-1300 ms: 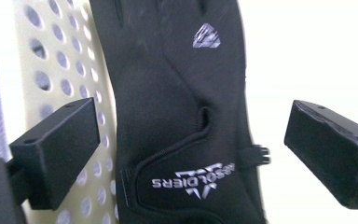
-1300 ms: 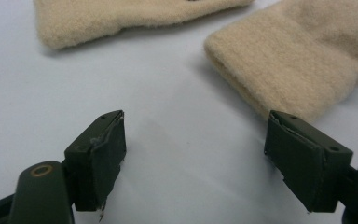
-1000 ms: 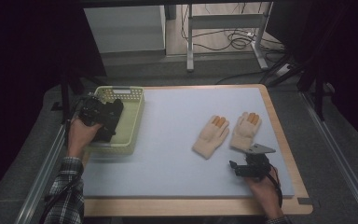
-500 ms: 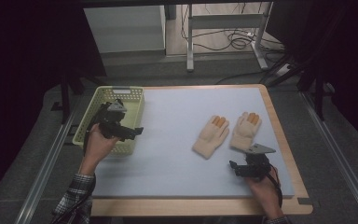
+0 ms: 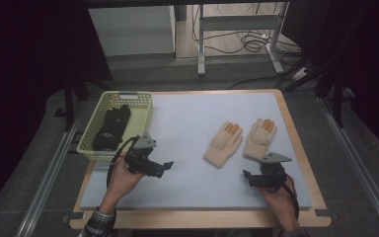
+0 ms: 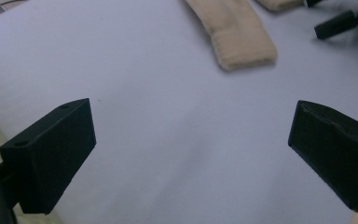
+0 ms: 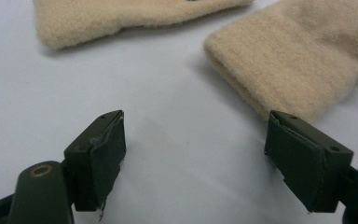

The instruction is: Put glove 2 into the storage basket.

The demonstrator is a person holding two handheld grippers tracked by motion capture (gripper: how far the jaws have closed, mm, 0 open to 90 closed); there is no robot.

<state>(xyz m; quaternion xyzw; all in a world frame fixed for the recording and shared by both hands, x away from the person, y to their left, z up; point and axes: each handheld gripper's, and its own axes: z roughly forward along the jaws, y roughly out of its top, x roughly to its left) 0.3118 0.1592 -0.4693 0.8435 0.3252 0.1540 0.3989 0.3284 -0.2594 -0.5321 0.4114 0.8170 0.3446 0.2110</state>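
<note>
Two beige gloves lie palm up on the blue-grey mat, one left of the other, fingers pointing away from me. My right gripper hovers open just in front of their cuffs; in the right gripper view one cuff sits just past the right jaw and the other cuff is farther off. My left gripper is open over bare mat at the front left, holding nothing. Its own view looks toward a beige cuff. Black gloves lie in the yellow basket.
The mat covers a wooden table with a raised edge. Metal rails run along both sides of the table. A desk frame and cables stand on the floor beyond the far edge.
My left gripper has come away from the basket, moving right and toward me over the mat. The black gloves now show in the basket. The right gripper has stayed put.
</note>
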